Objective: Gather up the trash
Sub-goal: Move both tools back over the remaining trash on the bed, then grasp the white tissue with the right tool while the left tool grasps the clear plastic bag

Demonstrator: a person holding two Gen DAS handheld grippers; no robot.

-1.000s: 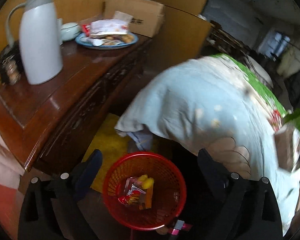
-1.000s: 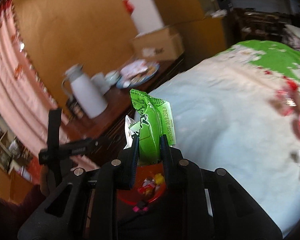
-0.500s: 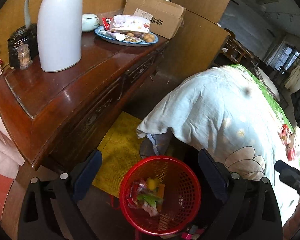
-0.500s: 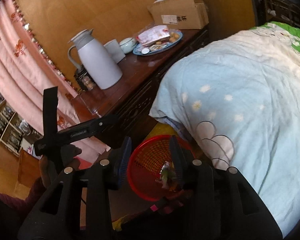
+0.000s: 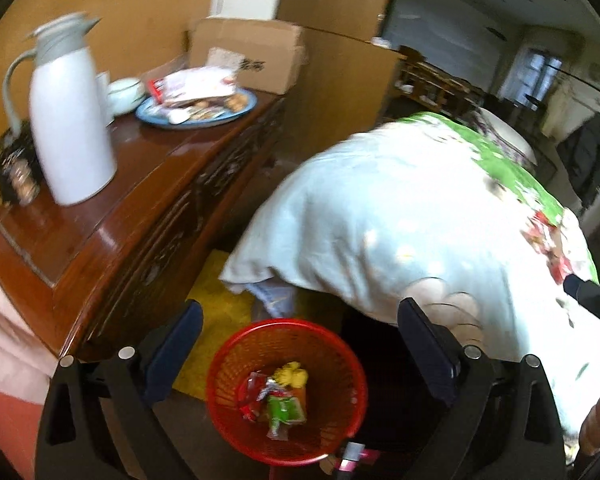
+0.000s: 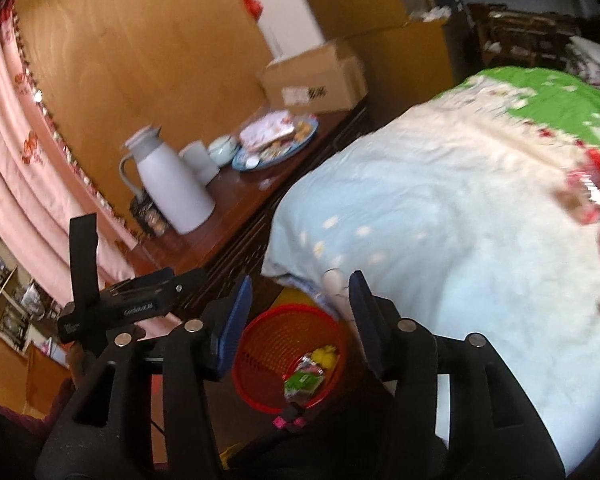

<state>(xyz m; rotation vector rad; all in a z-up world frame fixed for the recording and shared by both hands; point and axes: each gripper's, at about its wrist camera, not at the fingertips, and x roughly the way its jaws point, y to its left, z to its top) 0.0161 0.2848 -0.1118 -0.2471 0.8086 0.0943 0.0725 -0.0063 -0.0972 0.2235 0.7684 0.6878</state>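
A red mesh basket [image 5: 224, 408] stands on the floor between the dresser and the bed; it also shows in the right wrist view [image 6: 260, 344]. Inside lie a green wrapper [image 5: 284, 410], also in the right wrist view [image 6: 302, 380], plus red wrappers [image 5: 254, 396] and a yellow piece [image 5: 294, 374]. My left gripper [image 5: 298, 318] is open and empty above the basket. My right gripper [image 6: 300, 286] is open and empty above the basket. More red wrappers [image 6: 586, 194] lie on the bed at the right.
A dark wooden dresser [image 5: 148, 200] at the left carries a white thermos [image 5: 70, 132], a blue plate of snacks [image 5: 198, 110] and a cardboard box [image 5: 248, 54]. The bed with a pale blue quilt [image 5: 400, 220] fills the right. A yellow mat [image 5: 216, 304] lies behind the basket.
My right gripper opened over the basket and the green wrapper dropped in; it now lies among the other trash. Both grippers have pulled back and up a little.
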